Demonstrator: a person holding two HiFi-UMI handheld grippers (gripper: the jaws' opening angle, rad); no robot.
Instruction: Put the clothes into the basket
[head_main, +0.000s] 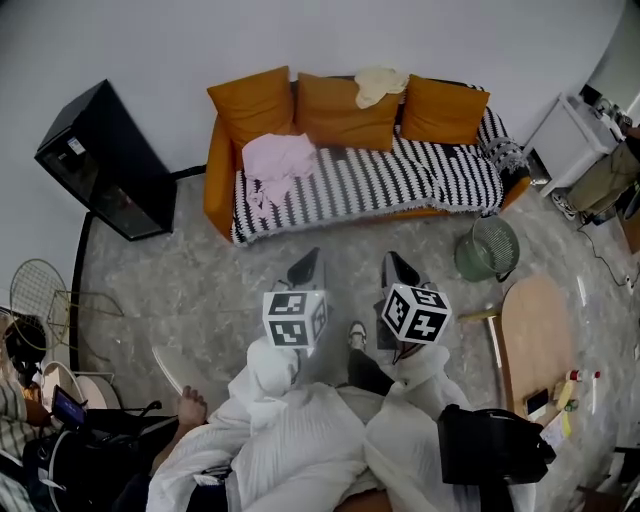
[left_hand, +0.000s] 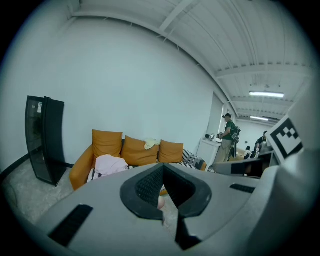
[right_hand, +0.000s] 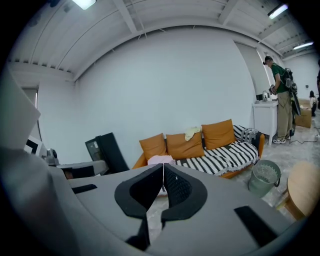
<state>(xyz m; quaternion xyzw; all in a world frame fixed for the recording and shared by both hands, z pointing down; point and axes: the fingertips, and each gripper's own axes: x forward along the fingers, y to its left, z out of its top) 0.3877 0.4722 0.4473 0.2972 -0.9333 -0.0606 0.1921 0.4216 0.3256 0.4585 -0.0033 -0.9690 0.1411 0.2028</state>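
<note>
Nearest the head camera, white-sleeved arms hold the left gripper and right gripper side by side above the floor, both pointing at the orange sofa. Each gripper's own view shows its jaw tips together with nothing clamped between them. One pink garment lies crumpled at the left end of the sofa seat, on the striped throw. One pale yellow garment is draped over the top of the back cushions. The green mesh basket stands upright on the floor near the sofa's right front corner, well apart from both garments. A black cabinet stands left of the sofa, and a round wooden table is to the right of the grippers.
</note>
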